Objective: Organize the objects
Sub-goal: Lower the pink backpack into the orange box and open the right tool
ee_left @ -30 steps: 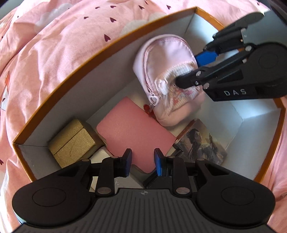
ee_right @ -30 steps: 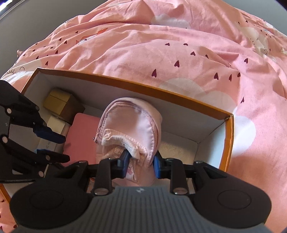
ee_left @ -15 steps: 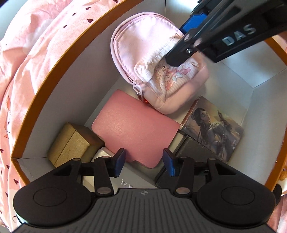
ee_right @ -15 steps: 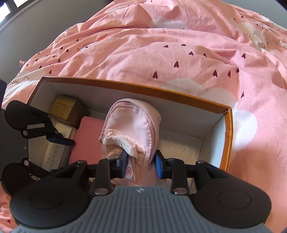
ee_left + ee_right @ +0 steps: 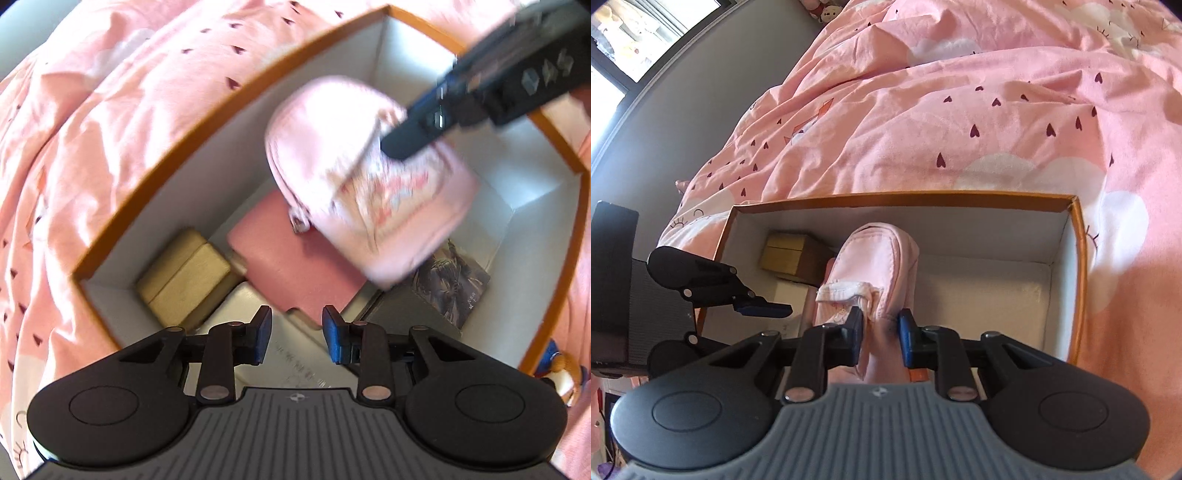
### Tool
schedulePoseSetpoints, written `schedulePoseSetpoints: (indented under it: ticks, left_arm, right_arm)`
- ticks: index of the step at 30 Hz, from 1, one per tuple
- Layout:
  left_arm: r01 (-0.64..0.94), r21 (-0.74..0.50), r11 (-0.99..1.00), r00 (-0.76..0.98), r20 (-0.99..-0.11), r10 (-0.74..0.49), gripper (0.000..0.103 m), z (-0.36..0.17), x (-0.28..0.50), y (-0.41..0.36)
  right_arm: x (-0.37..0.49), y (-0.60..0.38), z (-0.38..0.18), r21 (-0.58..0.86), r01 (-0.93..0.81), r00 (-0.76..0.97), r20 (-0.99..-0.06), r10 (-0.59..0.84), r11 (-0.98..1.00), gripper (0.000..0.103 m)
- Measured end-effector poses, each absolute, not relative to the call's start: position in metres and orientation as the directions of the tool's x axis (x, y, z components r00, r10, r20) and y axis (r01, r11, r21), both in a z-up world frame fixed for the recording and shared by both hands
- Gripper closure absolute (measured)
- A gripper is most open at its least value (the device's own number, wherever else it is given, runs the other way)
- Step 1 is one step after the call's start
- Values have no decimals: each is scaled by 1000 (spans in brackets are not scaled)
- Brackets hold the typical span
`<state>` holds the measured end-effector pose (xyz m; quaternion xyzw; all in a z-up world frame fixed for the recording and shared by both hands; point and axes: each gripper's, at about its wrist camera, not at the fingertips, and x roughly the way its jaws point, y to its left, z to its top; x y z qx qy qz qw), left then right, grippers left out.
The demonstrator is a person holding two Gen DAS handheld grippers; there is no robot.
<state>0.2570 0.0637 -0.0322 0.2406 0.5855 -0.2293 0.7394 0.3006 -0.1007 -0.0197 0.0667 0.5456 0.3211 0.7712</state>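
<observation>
The right gripper (image 5: 880, 334) has just squeezed tighter on the little pink backpack (image 5: 882, 266), its long side pointing away over the box (image 5: 1076, 258); the empty left gripper (image 5: 295, 334), just narrowed, waits nearby.

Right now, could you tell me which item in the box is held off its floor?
The pale pink pouch, clamped in the right gripper; the others lie flat.

One orange box (image 5: 229, 107), one pink pouch (image 5: 369, 192), one gold box (image 5: 184, 280), one pink wallet (image 5: 295, 269), two hand-held grippers
</observation>
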Motion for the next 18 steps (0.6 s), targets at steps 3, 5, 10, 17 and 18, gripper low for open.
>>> schedulePoseSetpoints:
  ticks: [3,5,10,17,18]
  left_arm:
    - [610,96,787,215,-975,-48,64,-29,261,57]
    - [602,102,792,222,-974,-43,64,-35,252,54]
    - [577,93,811,224,-973,-49,65,-35,257,58]
    - [561,66,825,233,-969,-81,65,-28,246,61]
    - [560,63,826,233,-969,-84,65,-29,246,60]
  right_arm:
    - [299,-90,-27,487,-423,168,-786,595,764,81]
    - [299,-82,-31,510,-420,155,-774,613,750,81]
    - [303,-66,-40,557,-411,137,-745,653,721,81]
    - [313,-56,-61,529,-392,116,-783,611,753,82]
    - [312,-55,-62,521,-397,118,-788,604,756,82]
